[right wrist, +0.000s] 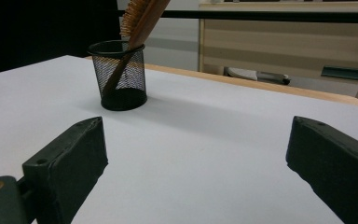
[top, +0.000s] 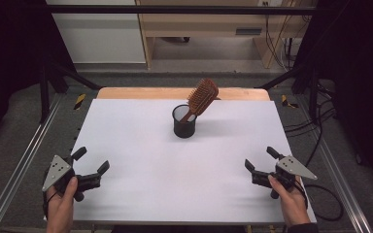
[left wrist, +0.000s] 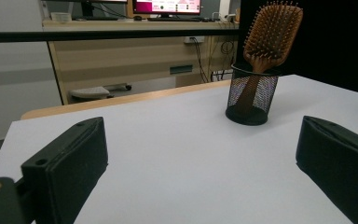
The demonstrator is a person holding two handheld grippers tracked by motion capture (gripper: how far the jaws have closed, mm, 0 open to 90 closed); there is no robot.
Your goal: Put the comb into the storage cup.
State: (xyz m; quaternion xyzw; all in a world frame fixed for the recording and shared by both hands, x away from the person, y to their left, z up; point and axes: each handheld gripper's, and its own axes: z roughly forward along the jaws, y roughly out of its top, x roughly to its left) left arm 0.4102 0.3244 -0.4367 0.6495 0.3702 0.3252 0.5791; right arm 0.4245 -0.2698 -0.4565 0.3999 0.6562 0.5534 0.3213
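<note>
Hairbrush [top: 202, 97] stands handle-down in black mesh cup [top: 184, 122], centre-far on the white table [top: 141, 184]; head leans up and to the right over the rim, bristles facing near-left. Left gripper [top: 91, 167] sits at near-left edge, jaws wide apart, nothing btwn them; right gripper [top: 258, 160] at near-right edge, also spread wide and empty. Both well apart from the cup.

Handling, as a guess: brush looks like wood w/ a paddle head, so stiff, light-ish, not fragile. Bristle side prob gives a poor, springy grip; smooth back may be a bit slippery. Best hold likely the neck, just above the cup rim, where handle meets head, pinching across the narrow flat sides. Cup looks light & thin-walled mesh, so it could tip or lift along w/ the brush if pulled at an angle; draw along the handle's lean, maybe steady the cup w/ the other gripper.
</note>
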